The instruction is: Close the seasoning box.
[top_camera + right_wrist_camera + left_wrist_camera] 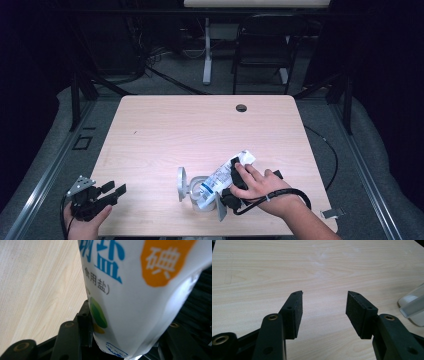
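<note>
The salt bag [222,179], soft, fairly heavy and slippery, is clamped mid-body by the right gripper [234,181] and tilted mouth-down over the white container [200,192], best held mid-body; the left gripper [107,192] is held wide, empty, well left of the container.

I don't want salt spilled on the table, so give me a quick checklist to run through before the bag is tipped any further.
1. Right gripper has the salt bag between its jaws: ok; the right gripper view shows the bag against the left pad, jaws at both sides.
2. Bag's lower end is over the white container: ok in the high view.
3. Container lid is out of the way: ok, it stands open at the container's left.
4. Bag's lower end is cut open: cannot tell.
5. Left gripper is steadying the container: not ok, it is open and apart from it.
6. Table around the container is free: ok.
</note>
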Tool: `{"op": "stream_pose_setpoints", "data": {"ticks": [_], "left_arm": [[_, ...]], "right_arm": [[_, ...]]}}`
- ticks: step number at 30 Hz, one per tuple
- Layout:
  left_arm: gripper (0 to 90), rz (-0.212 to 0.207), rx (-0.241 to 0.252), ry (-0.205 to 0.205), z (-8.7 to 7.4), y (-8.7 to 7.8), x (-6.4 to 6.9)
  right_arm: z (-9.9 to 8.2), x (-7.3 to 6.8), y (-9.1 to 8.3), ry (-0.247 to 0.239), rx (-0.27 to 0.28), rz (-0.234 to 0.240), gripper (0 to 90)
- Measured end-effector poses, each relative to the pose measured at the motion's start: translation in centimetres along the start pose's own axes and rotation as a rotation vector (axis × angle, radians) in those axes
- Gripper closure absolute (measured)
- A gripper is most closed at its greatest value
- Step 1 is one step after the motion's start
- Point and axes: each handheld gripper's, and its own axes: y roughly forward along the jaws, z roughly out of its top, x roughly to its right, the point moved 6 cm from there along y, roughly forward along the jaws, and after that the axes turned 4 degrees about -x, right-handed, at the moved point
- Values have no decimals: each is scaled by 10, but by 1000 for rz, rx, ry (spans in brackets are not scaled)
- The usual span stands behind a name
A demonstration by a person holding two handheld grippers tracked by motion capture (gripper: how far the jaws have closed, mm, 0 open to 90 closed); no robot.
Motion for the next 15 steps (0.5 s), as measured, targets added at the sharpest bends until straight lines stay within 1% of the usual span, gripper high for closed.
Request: {"op": "stream_pose_setpoints", "data": {"ticks": [5, 10, 12, 13, 14, 15], "left_arm": [[479, 0, -2, 0, 0, 0, 0], [479, 0, -1, 0, 0, 0, 0], [479, 0, 0, 1, 0, 0, 0], [479, 0, -1, 0, 0, 0, 0], [479, 0, 0, 0, 0, 0, 0], [479, 0, 0, 0, 0, 0, 0]], "right_arm": [[0, 0, -1, 2, -4, -2, 536], [0, 0, -1, 2, 4, -11, 548], [0, 0, -1, 0, 0, -13, 551], [0, 1, -2, -11, -12, -18, 553], [0, 0, -2, -9, -4, -18, 555], [0, -1, -1, 3, 6, -19, 557]]}}
